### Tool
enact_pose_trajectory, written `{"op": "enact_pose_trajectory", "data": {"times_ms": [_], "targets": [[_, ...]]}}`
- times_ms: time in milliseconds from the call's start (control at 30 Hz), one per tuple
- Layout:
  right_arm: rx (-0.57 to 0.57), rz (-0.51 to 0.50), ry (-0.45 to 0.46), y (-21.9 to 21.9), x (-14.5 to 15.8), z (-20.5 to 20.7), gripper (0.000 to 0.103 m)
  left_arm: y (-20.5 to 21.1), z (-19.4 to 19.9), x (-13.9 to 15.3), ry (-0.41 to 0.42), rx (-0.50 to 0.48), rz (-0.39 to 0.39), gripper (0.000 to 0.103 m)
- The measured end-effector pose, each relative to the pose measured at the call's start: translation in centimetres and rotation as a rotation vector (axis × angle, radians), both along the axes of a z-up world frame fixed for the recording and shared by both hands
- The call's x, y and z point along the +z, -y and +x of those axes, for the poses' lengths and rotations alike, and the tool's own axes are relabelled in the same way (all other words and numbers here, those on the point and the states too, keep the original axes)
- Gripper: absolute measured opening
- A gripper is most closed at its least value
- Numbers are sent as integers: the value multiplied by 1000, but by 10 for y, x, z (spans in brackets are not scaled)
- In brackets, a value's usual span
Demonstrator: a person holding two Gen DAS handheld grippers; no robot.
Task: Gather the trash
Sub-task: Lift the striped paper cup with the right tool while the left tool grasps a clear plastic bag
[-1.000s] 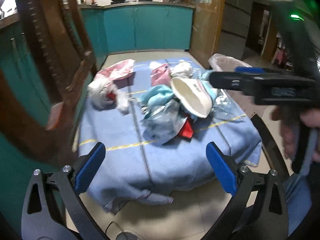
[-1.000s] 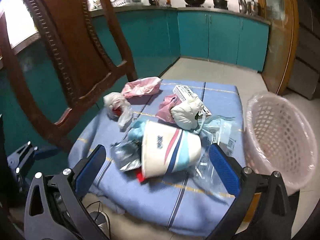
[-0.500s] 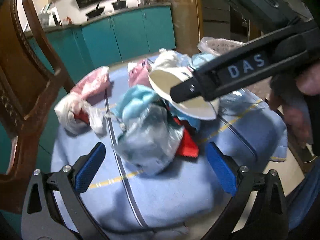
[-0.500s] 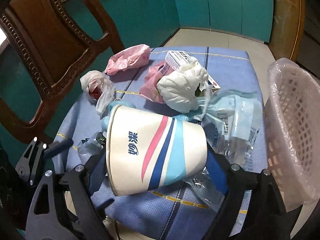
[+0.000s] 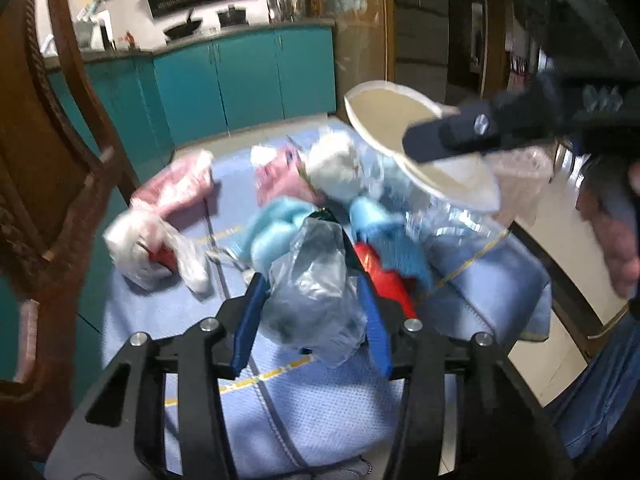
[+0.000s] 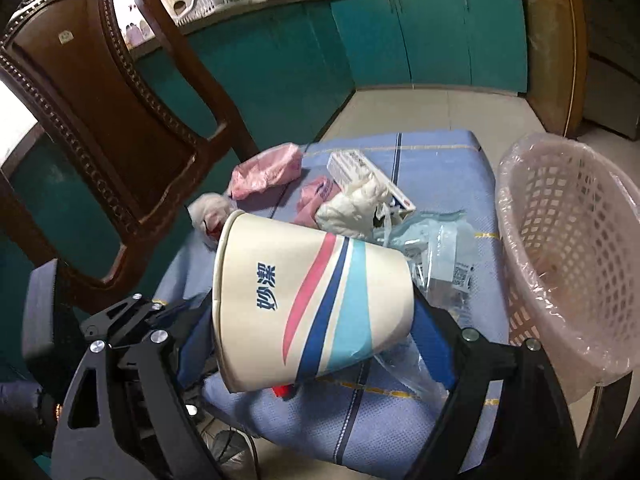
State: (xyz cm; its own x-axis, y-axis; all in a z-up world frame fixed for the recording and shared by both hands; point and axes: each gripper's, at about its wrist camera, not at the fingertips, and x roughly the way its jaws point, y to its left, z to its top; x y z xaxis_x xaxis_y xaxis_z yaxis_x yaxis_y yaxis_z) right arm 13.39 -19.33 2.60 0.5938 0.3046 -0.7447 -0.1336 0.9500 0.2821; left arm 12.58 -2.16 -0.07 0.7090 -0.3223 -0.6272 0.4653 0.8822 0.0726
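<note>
A heap of trash lies on a table under a blue cloth (image 5: 320,400). My left gripper (image 5: 310,320) is low over the heap. Its jaws are closing, and the blue pads press both sides of a crumpled clear plastic bag (image 5: 312,292). My right gripper (image 6: 312,344) is shut on a white paper cup (image 6: 304,304) with red and blue stripes and holds it on its side above the heap. The left wrist view shows the cup's open mouth (image 5: 420,148) up at the right. A pink mesh basket (image 6: 560,240) with a plastic liner stands right of the table.
Left on the cloth are a pink bag (image 6: 268,168), a white bag with something red (image 5: 148,244), a white wad (image 6: 352,208), a small box (image 6: 360,168), light blue packaging (image 5: 280,232) and a red wrapper (image 5: 384,276). A wooden chair (image 6: 100,100) stands at the table's left.
My left gripper came down onto the heap and its jaws narrowed around the clear bag. My right gripper closed on the paper cup and raised it off the heap.
</note>
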Motion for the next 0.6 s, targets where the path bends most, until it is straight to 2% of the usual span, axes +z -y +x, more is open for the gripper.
{"op": "enact_pose_trajectory", "data": {"times_ms": [100,200,267,367,600], "targets": [[-1,13,40,1,11,-4,85,-9,-9,24,75,23,-31,47],[-17,12,98,4,26,-10,85,-22,-13,45,138,72,-98,47],[-26,-17,134,3,35,-15,85,-34,-12,60,161,100,-165,47],[-41,-50,173,0,43,-24,85,-39,-10,71,188,135,-193,47],[-60,-79,173,-4,38,-30,85,-23,0,86,112,198,-161,47]]}}
